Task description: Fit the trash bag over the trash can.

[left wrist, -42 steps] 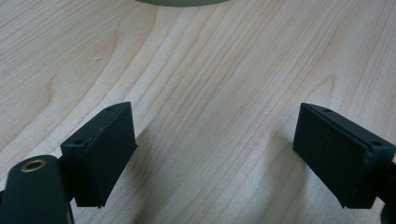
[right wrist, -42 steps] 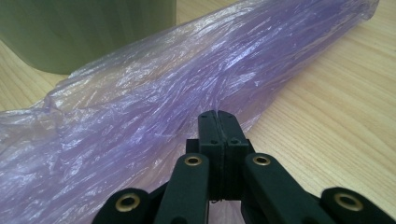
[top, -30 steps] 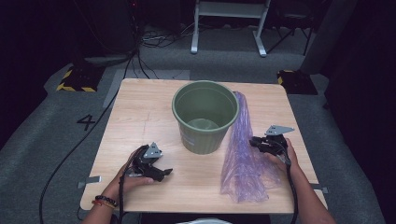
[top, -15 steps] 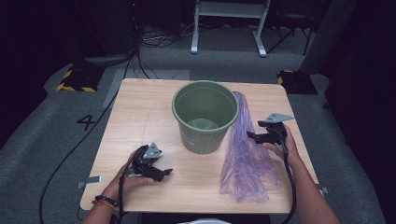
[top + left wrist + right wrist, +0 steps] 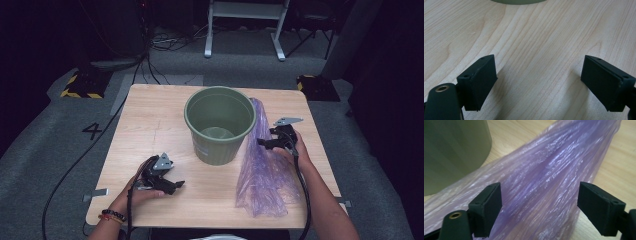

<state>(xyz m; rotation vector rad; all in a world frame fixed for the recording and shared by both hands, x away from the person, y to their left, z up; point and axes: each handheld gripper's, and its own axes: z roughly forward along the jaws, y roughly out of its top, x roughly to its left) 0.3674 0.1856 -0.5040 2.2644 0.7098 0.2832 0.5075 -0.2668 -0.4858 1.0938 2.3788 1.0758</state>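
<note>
Brightly lit table (image 5: 150, 130) amid dark surroundings; soft shadows beneath black pads (image 5: 477, 81); faint sheen on purple bag (image 5: 544, 177); slightly grainy overall.

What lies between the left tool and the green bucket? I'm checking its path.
Bare table lies between the left tool and the green bucket, per the high view.

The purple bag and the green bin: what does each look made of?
The purple bag looks like thin, translucent plastic film: glossy, finely creased lengthwise, with the wood showing faintly through in the right gripper view. The green bin appears to be rigid moulded plastic with a smooth matt finish and a rolled rim; painted metal cannot be ruled out.
</note>
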